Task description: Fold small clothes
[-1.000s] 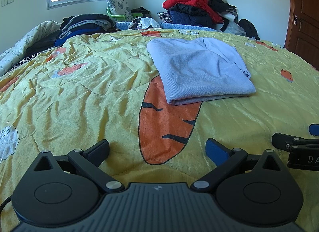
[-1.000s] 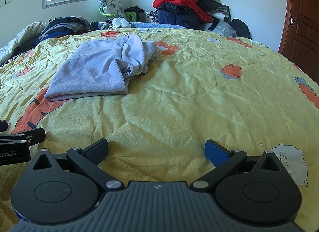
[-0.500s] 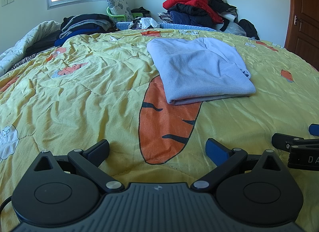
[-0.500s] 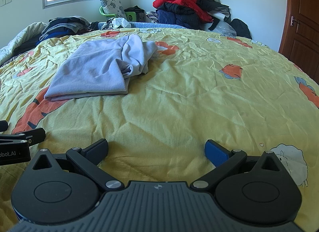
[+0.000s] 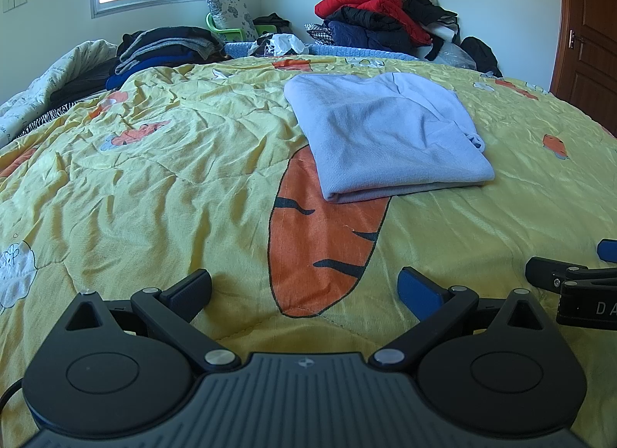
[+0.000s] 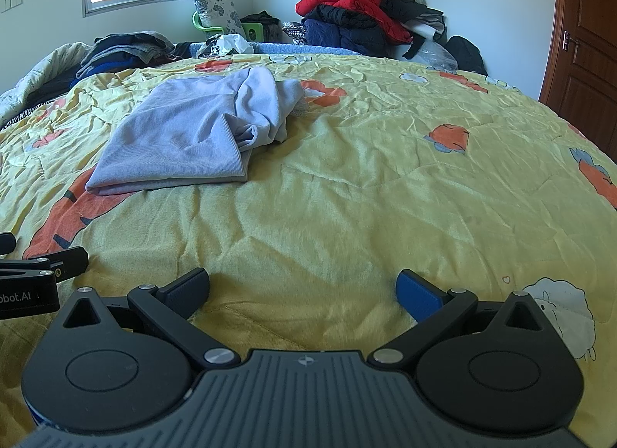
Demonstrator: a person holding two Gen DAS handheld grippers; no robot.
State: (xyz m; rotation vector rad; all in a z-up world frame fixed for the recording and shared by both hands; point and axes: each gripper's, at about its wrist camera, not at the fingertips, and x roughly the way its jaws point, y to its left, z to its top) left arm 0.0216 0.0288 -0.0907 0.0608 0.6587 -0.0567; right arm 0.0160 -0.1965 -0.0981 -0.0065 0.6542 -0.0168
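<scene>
A light blue garment [image 5: 385, 139] lies folded on the yellow quilt [image 5: 154, 186], ahead of both grippers; it also shows in the right wrist view [image 6: 185, 143], with a loose bunched part [image 6: 266, 108] on its right side. My left gripper [image 5: 304, 290] is open and empty, low over the quilt near the front, well short of the garment. My right gripper [image 6: 302, 288] is open and empty, to the right of the left one. Each gripper shows at the edge of the other's view: the right one [image 5: 570, 286], the left one [image 6: 38, 266].
A pile of red and dark coats [image 5: 378, 20] stands against the far wall. Folded dark clothes [image 5: 166, 47] lie at the far left of the bed, near a pillow [image 5: 231, 12]. A wooden door [image 5: 590, 24] is at the right.
</scene>
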